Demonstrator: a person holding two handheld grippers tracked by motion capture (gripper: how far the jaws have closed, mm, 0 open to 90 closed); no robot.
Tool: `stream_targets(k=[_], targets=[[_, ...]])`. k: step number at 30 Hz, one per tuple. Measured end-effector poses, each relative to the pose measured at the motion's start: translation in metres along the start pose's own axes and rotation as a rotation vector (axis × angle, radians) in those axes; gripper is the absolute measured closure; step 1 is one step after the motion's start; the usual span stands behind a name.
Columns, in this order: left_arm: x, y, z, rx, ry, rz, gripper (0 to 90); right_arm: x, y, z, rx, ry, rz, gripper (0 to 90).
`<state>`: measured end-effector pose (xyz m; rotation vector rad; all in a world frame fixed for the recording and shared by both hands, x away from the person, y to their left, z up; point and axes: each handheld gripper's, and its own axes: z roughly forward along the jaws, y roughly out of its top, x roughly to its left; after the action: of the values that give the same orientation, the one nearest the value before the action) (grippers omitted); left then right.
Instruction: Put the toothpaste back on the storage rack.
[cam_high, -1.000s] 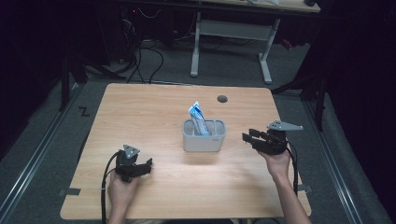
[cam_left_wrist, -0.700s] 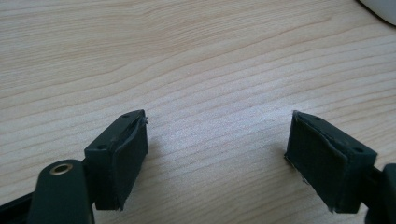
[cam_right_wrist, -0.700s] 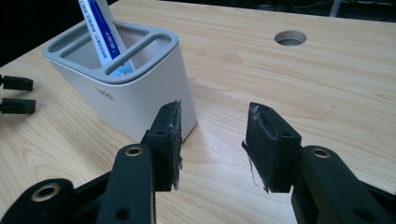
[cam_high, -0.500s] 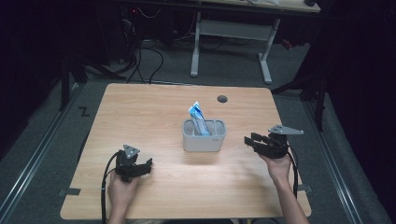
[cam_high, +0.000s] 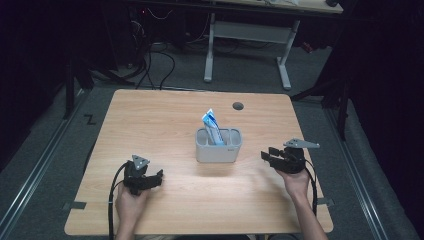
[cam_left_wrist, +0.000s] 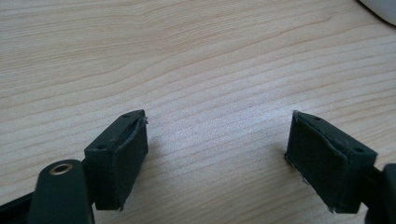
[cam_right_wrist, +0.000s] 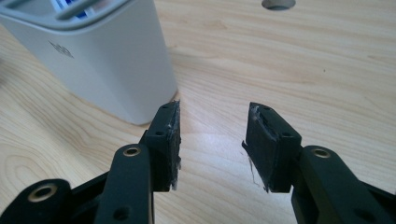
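1. Landmark: a grey holder (cam_high: 218, 145) stands upright near the middle of the wooden bench (cam_high: 150, 115). All places below are given relative to it.
2. A blue-and-white tube (cam_high: 212, 125), seemingly toothpaste, stands in the holder's left part and leans against its rim, so that the top juts above it. This pose appears to leave the top free for a grasp from above.
3. The right gripper (cam_high: 266, 154) hovers to the right of the holder, apart from it, its tips pointing toward the holder's wall. Its jaws stand apart with nothing between them; in the right gripper view the pads (cam_right_wrist: 166, 140) frame bare wood just beside the holder's (cam_right_wrist: 100, 60) near corner.
4. The left gripper (cam_high: 158, 177) rests low on the bench, to the left of the holder and nearer the person, well apart from it. Its jaws are spread wide and empty, over bare wood in the left gripper view (cam_left_wrist: 215, 158).
5. A round cable port (cam_high: 238, 106) lies in the bench behind the holder, slightly to the right.
6. Judgement: both grippers are idle; the holder and tube need no support as they stand.
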<state>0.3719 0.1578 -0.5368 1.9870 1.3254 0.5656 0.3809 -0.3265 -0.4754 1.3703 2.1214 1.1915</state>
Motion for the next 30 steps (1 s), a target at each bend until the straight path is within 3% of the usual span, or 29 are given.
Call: stream_targets(k=[14,20,30], targets=[[0.000,0.000,0.000,0.000,0.000,0.000,20.8,-0.002,-0.013,0.013,0.051,-0.051,-0.016,54.9],[0.000,0.000,0.000,0.000,0.000,0.000,20.8,0.002,-0.016,0.021,0.085,-0.102,-0.070,54.7],[0.000,0.000,0.000,0.000,0.000,0.000,20.8,0.008,-0.020,0.037,0.112,-0.109,-0.099,53.9]])
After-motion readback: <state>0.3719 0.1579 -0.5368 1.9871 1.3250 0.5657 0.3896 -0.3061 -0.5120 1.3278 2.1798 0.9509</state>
